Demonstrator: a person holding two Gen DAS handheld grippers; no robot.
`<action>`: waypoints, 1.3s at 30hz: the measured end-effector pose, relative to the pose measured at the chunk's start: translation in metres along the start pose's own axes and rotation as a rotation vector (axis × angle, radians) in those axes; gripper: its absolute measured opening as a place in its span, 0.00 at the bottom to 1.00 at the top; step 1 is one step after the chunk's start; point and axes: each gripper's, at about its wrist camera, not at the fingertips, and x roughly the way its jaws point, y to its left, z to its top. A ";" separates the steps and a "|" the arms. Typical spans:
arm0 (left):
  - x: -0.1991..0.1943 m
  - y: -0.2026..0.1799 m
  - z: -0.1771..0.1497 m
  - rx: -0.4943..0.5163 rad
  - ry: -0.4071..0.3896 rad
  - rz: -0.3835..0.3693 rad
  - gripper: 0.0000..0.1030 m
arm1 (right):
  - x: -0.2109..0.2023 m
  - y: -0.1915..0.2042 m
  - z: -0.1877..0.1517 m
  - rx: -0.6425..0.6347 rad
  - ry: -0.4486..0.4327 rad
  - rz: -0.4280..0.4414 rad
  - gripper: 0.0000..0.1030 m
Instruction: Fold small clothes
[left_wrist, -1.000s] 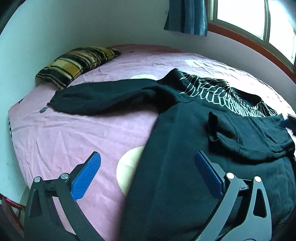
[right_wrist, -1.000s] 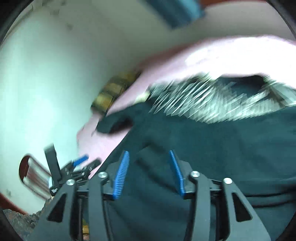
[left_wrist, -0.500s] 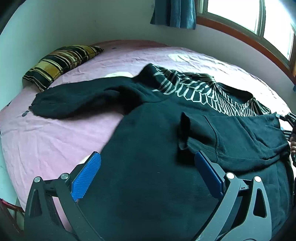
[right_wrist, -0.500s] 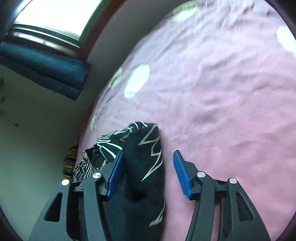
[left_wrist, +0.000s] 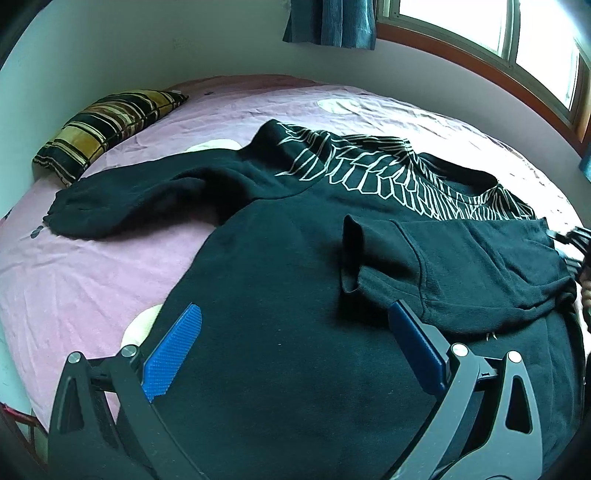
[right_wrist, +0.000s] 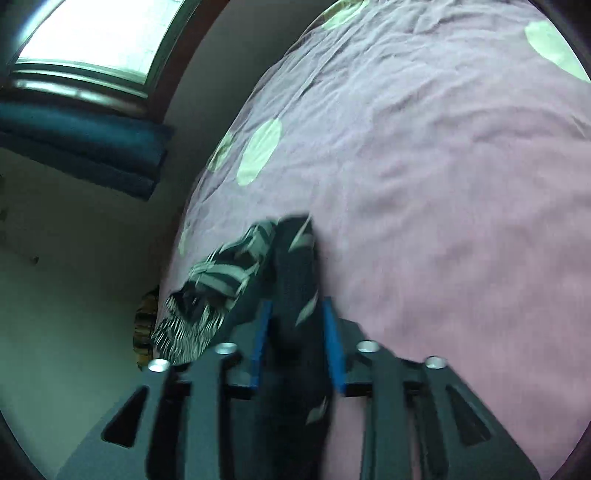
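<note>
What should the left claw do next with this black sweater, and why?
Probably reach the left claw over to the cuff of the outstretched sleeve and pinch it. The other sleeve already lies folded across the sweater, while this one sprawls over the pink bed toward the pillow, and the claw hangs open, empty.
</note>
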 end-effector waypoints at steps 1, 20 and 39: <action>0.000 0.003 -0.001 -0.004 -0.002 0.001 0.98 | -0.009 0.003 -0.011 -0.016 0.016 0.012 0.56; 0.015 0.052 -0.030 -0.003 0.052 0.052 0.98 | -0.072 0.053 -0.105 -0.249 -0.064 -0.248 0.51; 0.019 0.312 0.003 -0.510 0.032 0.020 0.98 | -0.076 0.111 -0.155 -0.246 -0.155 -0.116 0.63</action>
